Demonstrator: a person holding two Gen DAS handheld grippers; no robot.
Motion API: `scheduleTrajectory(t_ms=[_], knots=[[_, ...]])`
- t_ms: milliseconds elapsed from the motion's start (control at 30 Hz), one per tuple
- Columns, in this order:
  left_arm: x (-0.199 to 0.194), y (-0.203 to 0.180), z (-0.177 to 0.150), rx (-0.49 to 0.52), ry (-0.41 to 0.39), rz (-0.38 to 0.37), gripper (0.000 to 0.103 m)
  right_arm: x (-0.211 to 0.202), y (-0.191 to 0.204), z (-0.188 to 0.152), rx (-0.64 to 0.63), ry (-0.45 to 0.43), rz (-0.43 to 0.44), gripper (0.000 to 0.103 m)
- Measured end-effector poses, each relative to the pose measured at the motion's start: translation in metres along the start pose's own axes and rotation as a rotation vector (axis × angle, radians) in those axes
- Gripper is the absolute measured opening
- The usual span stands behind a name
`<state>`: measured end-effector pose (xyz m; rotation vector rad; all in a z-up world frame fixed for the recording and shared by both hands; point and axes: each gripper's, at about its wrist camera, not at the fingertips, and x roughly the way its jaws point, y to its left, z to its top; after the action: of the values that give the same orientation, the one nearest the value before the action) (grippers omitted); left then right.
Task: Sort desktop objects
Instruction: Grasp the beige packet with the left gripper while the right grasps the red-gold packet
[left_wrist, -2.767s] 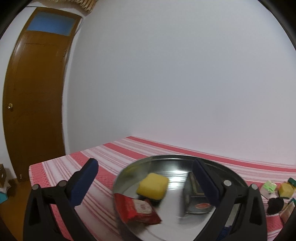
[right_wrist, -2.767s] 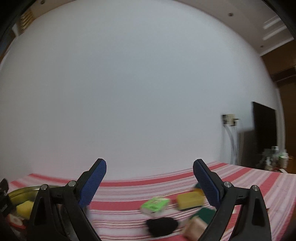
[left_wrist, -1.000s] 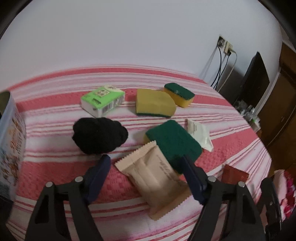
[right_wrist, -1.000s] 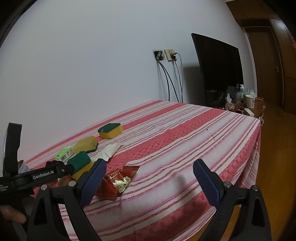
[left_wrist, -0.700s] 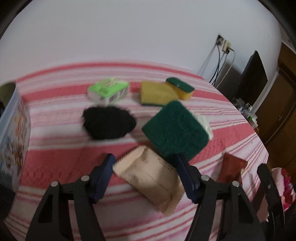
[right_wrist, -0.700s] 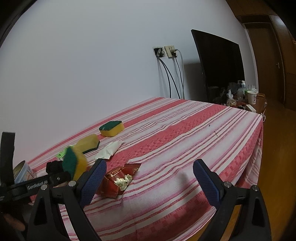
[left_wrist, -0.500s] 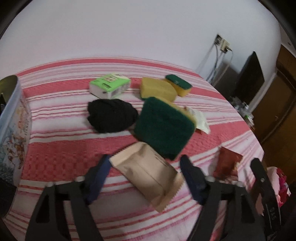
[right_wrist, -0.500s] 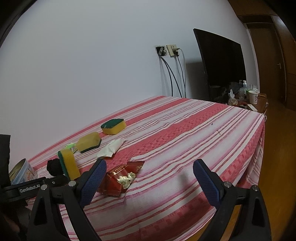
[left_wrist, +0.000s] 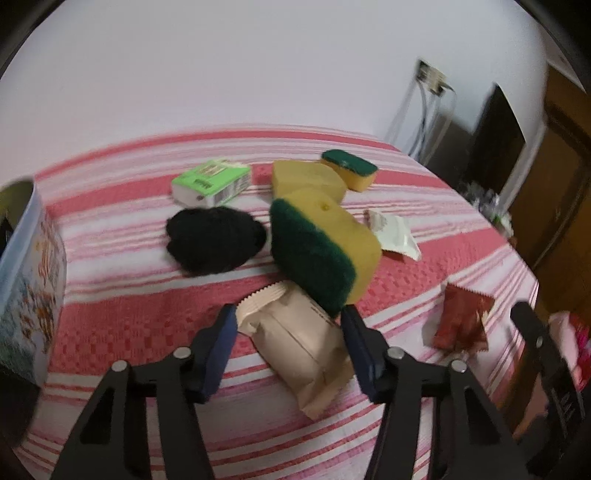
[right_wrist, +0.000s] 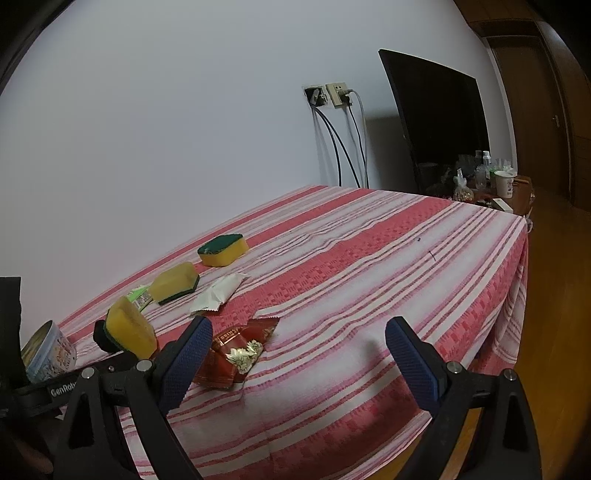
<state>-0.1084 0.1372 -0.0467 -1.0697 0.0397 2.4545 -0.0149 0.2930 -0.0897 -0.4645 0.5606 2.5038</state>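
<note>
My left gripper (left_wrist: 290, 347) hangs low over the striped table with a tan snack packet (left_wrist: 295, 339) between its blue pads. The jaws are closing, and the packet looks bunched and squeezed between them. A green-and-yellow sponge (left_wrist: 321, 243) stands tipped on its edge and leans on the packet's far end; in the right wrist view this sponge (right_wrist: 129, 328) also stands tilted. My right gripper (right_wrist: 299, 354) is open with nothing between its fingers, near the table's front edge. A red snack packet (right_wrist: 236, 354) lies just beyond its left finger.
Beyond the left gripper lie a black woolly lump (left_wrist: 214, 240), a green tissue pack (left_wrist: 210, 182), two more sponges (left_wrist: 306, 177) (left_wrist: 349, 166) and a white sachet (left_wrist: 395, 236). A printed tin (left_wrist: 29, 288) stands at the left. The tablecloth (right_wrist: 369, 258) drops off at the right, towards a dark screen (right_wrist: 436, 122).
The left jaws have narrowed onto the tan packet. The green-and-yellow sponge, flat a second ago, has tipped up on its edge. The right gripper has kept still.
</note>
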Motion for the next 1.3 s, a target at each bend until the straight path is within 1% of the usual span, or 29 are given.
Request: scheduleTrajectory(t_ms=[67, 133, 167, 233, 300, 333, 400, 433, 467, 533, 567, 600, 667, 700, 767, 833, 867, 900, 967, 1067, 1133, 1233, 1300], knots=[[-0.001, -0.003, -0.001, 0.024, -0.003, -0.002, 0.051, 0.001, -0.001, 0.000, 0.002, 0.005, -0.002, 0.097], [-0.003, 0.000, -0.001, 0.028, -0.003, -0.012, 0.047, 0.003, -0.003, 0.000, 0.010, 0.015, -0.002, 0.097], [-0.007, 0.002, -0.002, 0.029, -0.009, -0.018, 0.031, 0.004, -0.005, 0.000, 0.014, 0.018, -0.001, 0.097], [-0.014, 0.009, -0.002, 0.015, -0.027, -0.043, 0.032, 0.004, -0.006, 0.000, 0.016, 0.023, 0.003, 0.096], [-0.018, 0.015, -0.001, 0.005, -0.038, -0.050, 0.032, 0.006, -0.006, 0.000, 0.017, 0.038, 0.021, 0.097], [-0.018, 0.017, -0.001, 0.005, -0.038, -0.039, 0.032, 0.008, -0.005, 0.000, 0.016, 0.046, 0.033, 0.097], [-0.013, 0.022, -0.003, 0.003, -0.011, -0.010, 0.033, 0.012, -0.002, 0.000, 0.018, 0.073, 0.056, 0.096], [-0.014, 0.023, -0.004, 0.001, -0.014, -0.016, 0.033, 0.014, -0.002, -0.001, 0.025, 0.086, 0.065, 0.096], [-0.014, 0.023, -0.003, 0.004, -0.009, -0.014, 0.034, 0.015, -0.001, -0.002, 0.030, 0.091, 0.069, 0.096], [-0.014, 0.022, -0.002, 0.007, 0.010, 0.001, 0.038, 0.017, 0.000, -0.003, 0.033, 0.103, 0.074, 0.096], [-0.013, 0.024, -0.001, -0.009, 0.027, 0.003, 0.043, 0.018, 0.000, -0.003, 0.030, 0.106, 0.073, 0.096], [-0.012, 0.025, -0.002, -0.022, 0.037, 0.000, 0.054, 0.018, 0.001, -0.003, 0.028, 0.110, 0.075, 0.096], [-0.009, 0.028, -0.002, -0.050, 0.069, 0.006, 0.064, 0.019, 0.001, -0.003, 0.031, 0.110, 0.079, 0.097], [-0.008, 0.029, -0.003, -0.050, 0.065, 0.010, 0.064, 0.019, 0.001, -0.003, 0.031, 0.113, 0.082, 0.097], [-0.006, 0.023, -0.004, -0.020, 0.067, 0.040, 0.064, 0.022, 0.002, -0.004, 0.028, 0.126, 0.084, 0.097], [-0.005, 0.019, -0.006, 0.004, 0.057, 0.059, 0.062, 0.022, 0.003, -0.003, 0.023, 0.126, 0.082, 0.097], [-0.004, 0.017, -0.008, 0.016, 0.043, 0.076, 0.052, 0.023, 0.004, -0.003, 0.018, 0.131, 0.084, 0.097], [-0.004, 0.016, -0.008, 0.030, 0.034, 0.087, 0.039, 0.025, 0.005, -0.002, 0.017, 0.141, 0.086, 0.097], [-0.004, 0.017, -0.008, 0.046, 0.027, 0.086, 0.039, 0.028, 0.006, 0.000, 0.020, 0.150, 0.078, 0.097], [-0.004, 0.018, -0.009, 0.058, 0.021, 0.086, 0.037, 0.034, 0.008, 0.004, 0.039, 0.168, 0.103, 0.096], [-0.004, 0.020, -0.008, 0.058, 0.014, 0.081, 0.037, 0.038, 0.011, 0.006, 0.040, 0.182, 0.101, 0.092], [-0.004, 0.022, -0.008, 0.047, 0.004, 0.070, 0.037, 0.041, 0.020, 0.004, 0.012, 0.201, 0.114, 0.081], [-0.005, 0.025, -0.007, 0.033, 0.002, 0.056, 0.036, 0.045, 0.030, 0.001, -0.046, 0.203, 0.079, 0.067]])
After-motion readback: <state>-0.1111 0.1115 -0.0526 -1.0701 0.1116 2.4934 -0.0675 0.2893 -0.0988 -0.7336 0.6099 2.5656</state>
